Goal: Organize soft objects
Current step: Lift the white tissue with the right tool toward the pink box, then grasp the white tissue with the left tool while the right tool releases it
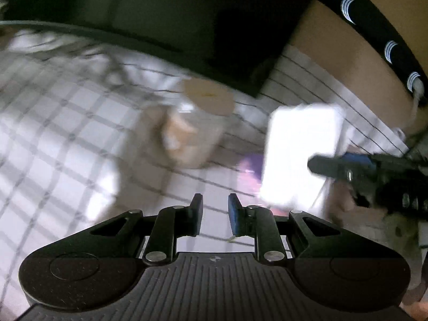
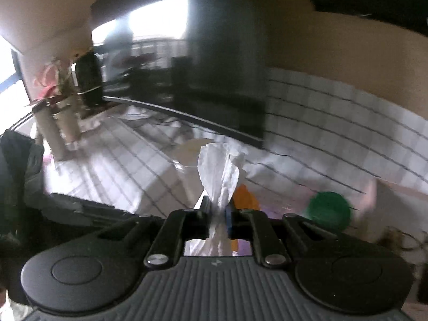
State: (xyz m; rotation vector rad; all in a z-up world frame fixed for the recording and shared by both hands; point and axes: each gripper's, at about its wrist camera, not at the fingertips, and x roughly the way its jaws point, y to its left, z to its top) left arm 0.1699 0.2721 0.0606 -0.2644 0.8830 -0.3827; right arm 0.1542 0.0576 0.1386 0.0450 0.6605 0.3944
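My right gripper (image 2: 218,208) is shut on a white tissue (image 2: 220,168) that sticks up between its fingers. In the left wrist view the same tissue shows as a bright white sheet (image 1: 299,155) held by the right gripper (image 1: 321,167) at the right. My left gripper (image 1: 215,206) is open and empty above the checked tablecloth (image 1: 67,133). A clear glass jar with a beige lid (image 1: 198,117) stands ahead of it, blurred; it also shows behind the tissue in the right wrist view (image 2: 187,152).
A dark monitor (image 2: 203,80) stands at the back of the table. An orange object (image 2: 244,195), a green round object (image 2: 330,208) and something purple (image 1: 250,171) lie near the right gripper. A vase with flowers (image 2: 57,99) stands at far left. A beige wall (image 1: 347,53) is behind.
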